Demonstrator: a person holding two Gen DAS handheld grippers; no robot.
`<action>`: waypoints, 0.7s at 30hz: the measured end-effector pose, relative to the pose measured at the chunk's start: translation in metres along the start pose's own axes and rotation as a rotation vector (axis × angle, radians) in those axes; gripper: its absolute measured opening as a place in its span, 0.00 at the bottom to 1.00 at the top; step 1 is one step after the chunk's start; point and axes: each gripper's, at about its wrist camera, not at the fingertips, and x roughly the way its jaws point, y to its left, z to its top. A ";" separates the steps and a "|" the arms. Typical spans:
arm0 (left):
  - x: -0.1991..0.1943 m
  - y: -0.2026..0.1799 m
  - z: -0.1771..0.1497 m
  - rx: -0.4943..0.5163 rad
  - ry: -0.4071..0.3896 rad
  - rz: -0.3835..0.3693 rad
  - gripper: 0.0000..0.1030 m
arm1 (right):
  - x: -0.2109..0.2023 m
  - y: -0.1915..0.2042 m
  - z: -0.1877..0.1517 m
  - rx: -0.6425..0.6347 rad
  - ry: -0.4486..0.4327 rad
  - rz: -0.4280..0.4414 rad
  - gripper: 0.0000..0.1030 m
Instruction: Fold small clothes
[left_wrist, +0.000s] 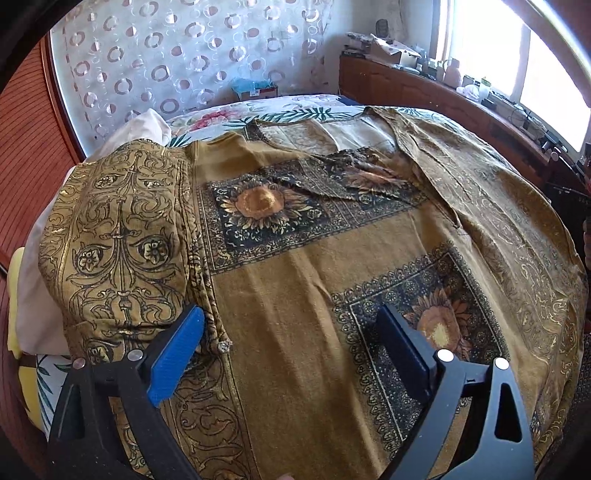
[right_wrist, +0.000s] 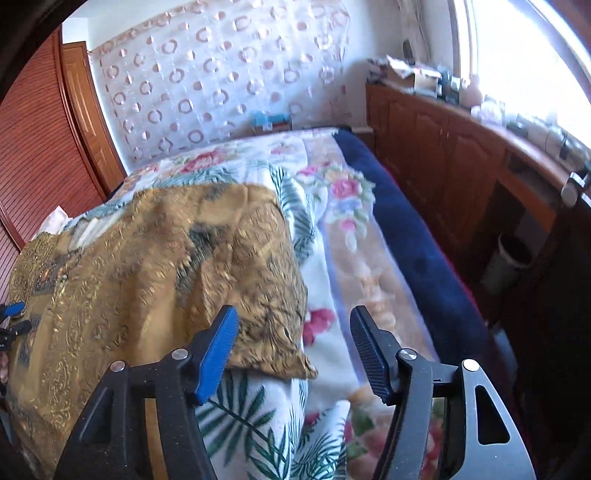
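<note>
Risk first. Right gripper (right_wrist: 291, 350) hangs over the near right corner (right_wrist: 295, 363) of the mustard garment (right_wrist: 147, 266). Its jaws straddle the edge, so one finger is over cloth and the other over the floral bedspread (right_wrist: 332, 192). A pinch from here could bite bedspread along with garment, or take only the top layer, and the fold would drag the cover up with it. The picture is smeared with motion, so exact height above the corner cannot be told.

Left gripper (left_wrist: 291, 347): jaws spread wide, nothing between them, blue pads (left_wrist: 177, 354) bare. It hovers low over the garment's plain mustard field, between a drawstring cord (left_wrist: 212, 295) on its left side and a sunflower print panel (left_wrist: 436, 317) on its right. Contact with the cloth cannot be confirmed. The cord's knotted end lies just beside the left finger, so a closing grasp could snag it.

Right gripper: jaws also wide apart, holding nothing.

Garment: spread across the bedspread, mostly flat, with the neckline at the far end. A second patterned piece (left_wrist: 122, 236) sits humped on a white pillow (left_wrist: 37, 288), touching the garment's left edge. Wrinkles near the far sunflower panel (left_wrist: 258, 203) would be pressed into any fold made now.
</note>
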 end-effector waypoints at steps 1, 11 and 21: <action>0.000 0.000 0.000 0.000 0.000 0.000 0.92 | 0.004 -0.002 0.002 0.009 0.017 0.019 0.60; 0.000 0.001 0.000 -0.002 0.001 -0.002 0.92 | 0.008 -0.026 0.011 0.048 0.060 0.143 0.08; -0.001 0.002 0.000 0.005 -0.004 0.011 0.92 | -0.025 0.023 0.038 -0.129 -0.107 0.059 0.02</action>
